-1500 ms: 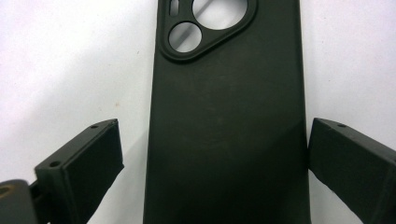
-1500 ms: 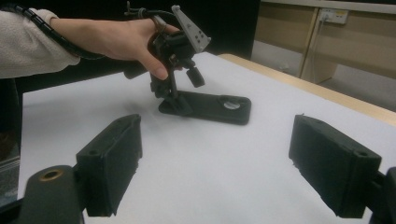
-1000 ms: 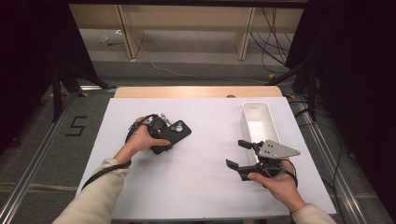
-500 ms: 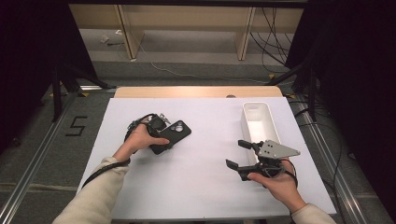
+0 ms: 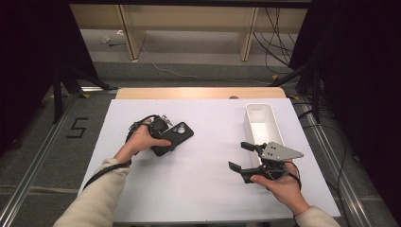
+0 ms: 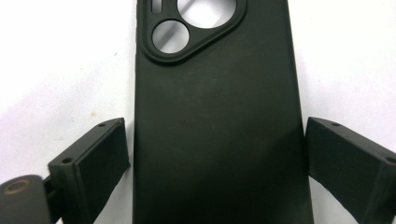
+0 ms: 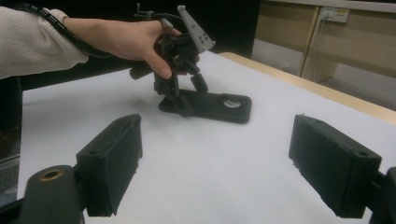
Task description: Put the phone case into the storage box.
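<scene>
A black phone case [image 5: 176, 136] lies flat on the white table, back up, with its camera cut-outs pointing away from my left gripper [image 5: 163, 141]. In the left gripper view the case [image 6: 215, 116] runs between the two pads, with a narrow gap showing beside the left pad [image 6: 93, 163]. The jaws have just been closing around the case and do not press on it. My right gripper [image 5: 242, 156] rests open near the front right, holding nothing. Seen from the right gripper [image 7: 215, 163], the left gripper [image 7: 187, 95] stands tilted over the near end of the case [image 7: 210, 105].
A white oblong bin [image 5: 248, 124] stands at the right, just beyond the right gripper. The white sheet [image 5: 198, 189] covers the table, with a wooden strip [image 5: 198, 93] along its far edge. Dark curtains hang on both sides, with floor rails below.
The left hand and gripper have settled slightly lower over the near end of the phone case. The right gripper has not moved.
</scene>
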Available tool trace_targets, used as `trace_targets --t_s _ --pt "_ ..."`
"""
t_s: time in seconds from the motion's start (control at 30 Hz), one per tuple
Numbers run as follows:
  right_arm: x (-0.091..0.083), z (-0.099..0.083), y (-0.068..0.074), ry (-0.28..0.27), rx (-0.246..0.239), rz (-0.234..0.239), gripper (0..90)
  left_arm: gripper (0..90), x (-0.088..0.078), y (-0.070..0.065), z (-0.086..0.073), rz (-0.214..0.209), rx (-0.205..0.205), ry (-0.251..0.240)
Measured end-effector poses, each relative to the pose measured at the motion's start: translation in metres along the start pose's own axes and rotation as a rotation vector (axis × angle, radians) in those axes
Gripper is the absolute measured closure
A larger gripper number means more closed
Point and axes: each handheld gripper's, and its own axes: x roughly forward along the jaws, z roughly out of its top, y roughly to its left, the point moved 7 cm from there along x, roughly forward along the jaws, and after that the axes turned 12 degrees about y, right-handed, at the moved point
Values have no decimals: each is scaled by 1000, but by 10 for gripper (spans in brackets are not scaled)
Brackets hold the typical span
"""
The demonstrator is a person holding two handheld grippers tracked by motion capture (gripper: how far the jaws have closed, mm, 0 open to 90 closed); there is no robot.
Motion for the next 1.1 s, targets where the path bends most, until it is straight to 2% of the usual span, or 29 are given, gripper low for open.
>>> trace_targets --t_s 0.47,1.1 --pt "0 0 0 3 3 1 184 103 -1 -1 0 -8 24 -5" --pt "1 0 1 3 -1 1 184 130 -2 -2 0 -5 3 6"
